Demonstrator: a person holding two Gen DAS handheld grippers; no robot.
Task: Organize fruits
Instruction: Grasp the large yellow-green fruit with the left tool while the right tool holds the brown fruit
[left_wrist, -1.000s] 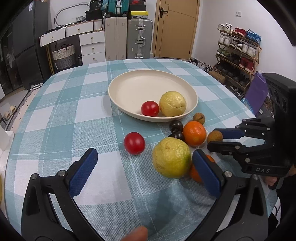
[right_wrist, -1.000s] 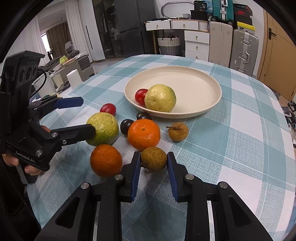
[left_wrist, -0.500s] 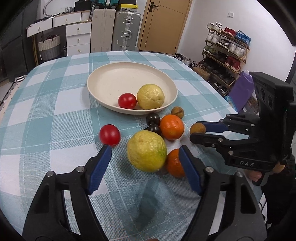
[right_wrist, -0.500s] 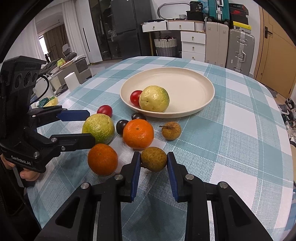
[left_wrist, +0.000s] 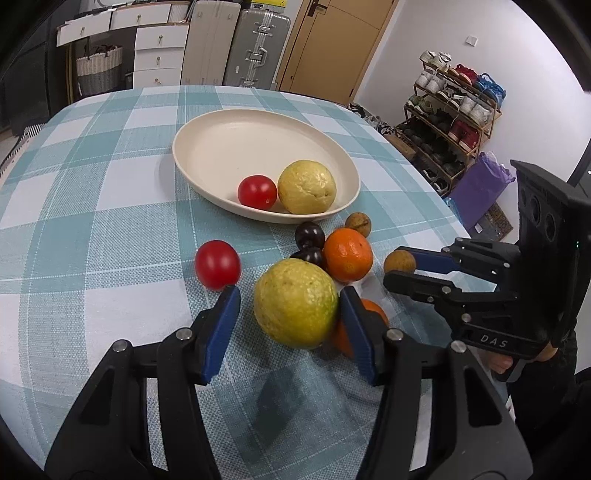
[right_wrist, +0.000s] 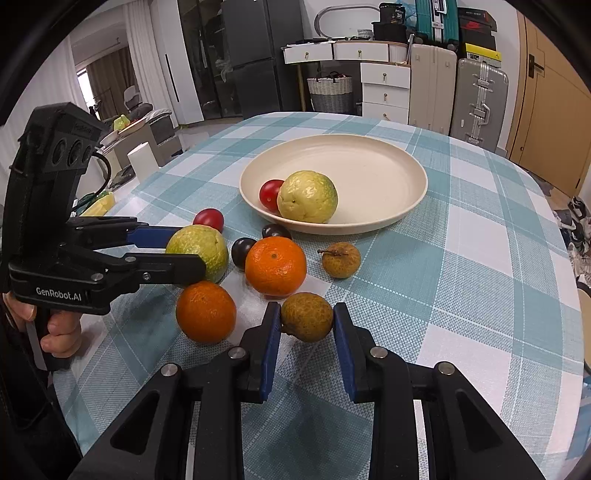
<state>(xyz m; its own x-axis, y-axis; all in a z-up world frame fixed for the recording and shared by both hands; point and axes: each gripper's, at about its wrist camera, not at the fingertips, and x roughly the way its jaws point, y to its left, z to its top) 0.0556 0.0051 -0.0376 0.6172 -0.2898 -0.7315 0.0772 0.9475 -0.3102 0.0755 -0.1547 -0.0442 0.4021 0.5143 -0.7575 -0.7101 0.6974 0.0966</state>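
Your right tool (right_wrist: 306, 320) clamps the small brown longan (right_wrist: 306, 316), light with a brittle shell, so squeeze gently across its middle, while your left tool (left_wrist: 286, 310), spread wide, straddles the heavy, firm guava (left_wrist: 295, 303) on the bench at 6 o'clock from the plate (left_wrist: 221, 147).

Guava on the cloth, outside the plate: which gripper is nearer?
Left. The left gripper brackets the guava, one finger on each side. The right gripper sits further off, shut on a longan.
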